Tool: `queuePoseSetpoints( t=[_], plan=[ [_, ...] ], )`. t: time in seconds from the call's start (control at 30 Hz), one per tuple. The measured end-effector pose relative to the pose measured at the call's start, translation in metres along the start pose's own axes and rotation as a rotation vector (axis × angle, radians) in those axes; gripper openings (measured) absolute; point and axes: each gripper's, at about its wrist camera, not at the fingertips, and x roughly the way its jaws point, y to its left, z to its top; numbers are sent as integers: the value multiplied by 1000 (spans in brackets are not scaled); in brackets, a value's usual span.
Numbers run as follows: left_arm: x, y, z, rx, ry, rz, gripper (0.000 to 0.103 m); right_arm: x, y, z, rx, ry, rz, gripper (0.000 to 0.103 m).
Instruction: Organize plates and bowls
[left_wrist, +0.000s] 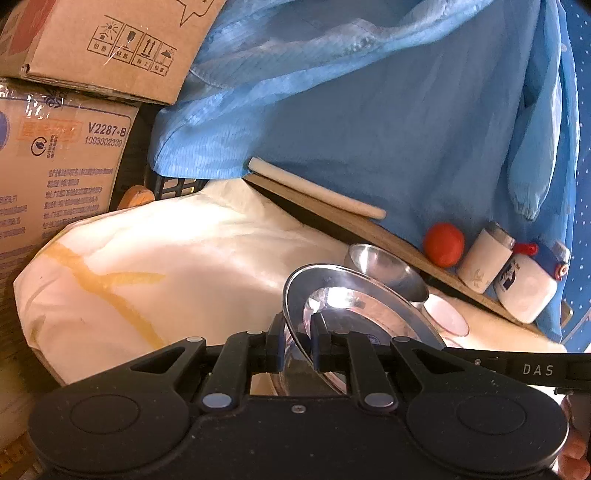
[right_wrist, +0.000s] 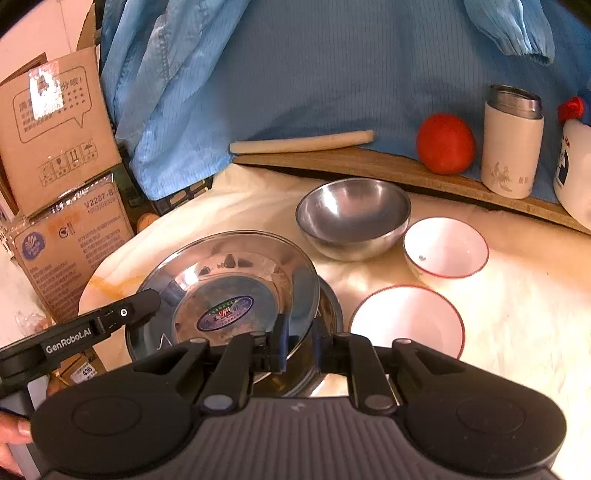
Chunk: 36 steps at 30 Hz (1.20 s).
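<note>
The left gripper (left_wrist: 297, 338) has its black jaws pressed onto the rim of a shiny round stainless-steel plate (left_wrist: 354, 306), the thin metal edge pinched between them; the right gripper (right_wrist: 297, 341) is clamped the same way on the near right edge of that plate (right_wrist: 229, 291), so the plate is held from two sides and tilted above the cloth; in the right wrist view the left gripper's black arm, lettered in white, reaches the plate's left rim; an oval blue and red sticker sits in the middle of the plate; a second metal rim shows just beneath the plate's right edge, though what it belongs to I cannot tell.

Just right of the plate lies a shallow white dish with a red rim (right_wrist: 406, 319); behind that dish stands a small white bowl with a red rim (right_wrist: 445, 247); beside it, to the left, sits a round stainless-steel bowl (right_wrist: 352, 218); all rest on a cream cloth with orange streaks (right_wrist: 517, 295).

Behind them runs a wooden board (right_wrist: 369, 166), carrying a pale rolling pin (right_wrist: 301, 142), a red tomato (right_wrist: 445, 144), a cream tumbler with a steel top (right_wrist: 511, 147) and a white bottle with a red cap (right_wrist: 574, 162); blue fabric (right_wrist: 314, 66) hangs behind; brown cardboard boxes (right_wrist: 55, 122) stand stacked at the left.
</note>
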Motion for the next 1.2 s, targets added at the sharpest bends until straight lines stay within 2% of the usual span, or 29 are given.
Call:
queuePoseSetpoints(
  t=[0.33,0.53,0.63,0.73,1.2],
  plan=[
    [10,-1,-10,43,65,51,17,4,2,-12,-11,25,-10,15],
    [14,-4,-13,85,68,80,18,8,6,-16,-31,35,-18,14],
    [15,-10,-16,118,65,72,17,8,10,-15,-33,29,35,13],
    [15,-13,-18,136,57,80,17,7,23,-15,-86,21,19,13],
    [27,-12,-21,164,97,97,23,12,12,-17,-60,36,9,17]
  ],
)
